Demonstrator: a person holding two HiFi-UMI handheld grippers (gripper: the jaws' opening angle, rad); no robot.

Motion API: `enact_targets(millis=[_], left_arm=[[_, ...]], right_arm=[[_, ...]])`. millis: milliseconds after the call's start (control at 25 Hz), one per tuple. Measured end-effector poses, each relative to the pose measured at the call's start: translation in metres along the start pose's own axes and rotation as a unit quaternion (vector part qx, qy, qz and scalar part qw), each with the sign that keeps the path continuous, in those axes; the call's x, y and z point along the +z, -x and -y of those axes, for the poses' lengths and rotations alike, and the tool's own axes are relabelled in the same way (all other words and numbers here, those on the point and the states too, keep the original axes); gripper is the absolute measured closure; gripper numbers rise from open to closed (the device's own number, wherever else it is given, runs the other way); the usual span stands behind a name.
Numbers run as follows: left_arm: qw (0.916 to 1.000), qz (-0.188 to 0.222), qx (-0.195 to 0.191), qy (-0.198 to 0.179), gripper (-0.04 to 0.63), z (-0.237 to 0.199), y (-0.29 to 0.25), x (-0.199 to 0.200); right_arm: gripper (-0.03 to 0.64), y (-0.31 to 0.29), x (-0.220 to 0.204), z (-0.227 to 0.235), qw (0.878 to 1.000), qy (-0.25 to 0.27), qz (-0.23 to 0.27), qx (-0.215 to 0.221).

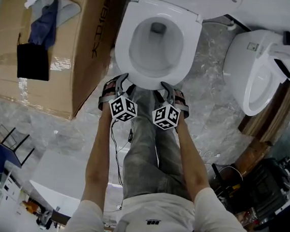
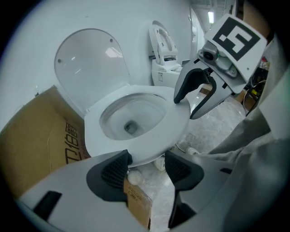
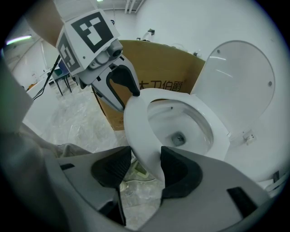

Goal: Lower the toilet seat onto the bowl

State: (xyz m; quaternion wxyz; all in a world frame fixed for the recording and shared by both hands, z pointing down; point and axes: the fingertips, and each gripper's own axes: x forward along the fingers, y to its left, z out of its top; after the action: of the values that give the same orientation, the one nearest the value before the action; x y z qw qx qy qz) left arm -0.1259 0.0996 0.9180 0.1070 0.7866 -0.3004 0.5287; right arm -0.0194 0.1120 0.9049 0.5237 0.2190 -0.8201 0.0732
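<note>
Toilet seat (image 1: 151,80), flat on the bowl (image 1: 157,45): front rim just ahead, at my left gripper (image 2: 147,158)'s wide-open, empty fingers (image 2: 113,168) and loosely straddled, ungripped, by my right gripper (image 3: 146,156).

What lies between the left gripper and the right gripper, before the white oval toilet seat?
In the head view, the person's grey trouser leg fills the gap between the left gripper and right gripper, in front of the white oval toilet seat.
</note>
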Motion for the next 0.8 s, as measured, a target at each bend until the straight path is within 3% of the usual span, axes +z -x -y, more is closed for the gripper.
enact_targets(millis=[800], left_arm=[[0.9993, -0.032, -0.018, -0.01, 0.328, 0.011, -0.041, -0.022]], right_arm=[[0.414, -0.037, -0.021, -0.007, 0.999, -0.031, -0.02, 0.039]])
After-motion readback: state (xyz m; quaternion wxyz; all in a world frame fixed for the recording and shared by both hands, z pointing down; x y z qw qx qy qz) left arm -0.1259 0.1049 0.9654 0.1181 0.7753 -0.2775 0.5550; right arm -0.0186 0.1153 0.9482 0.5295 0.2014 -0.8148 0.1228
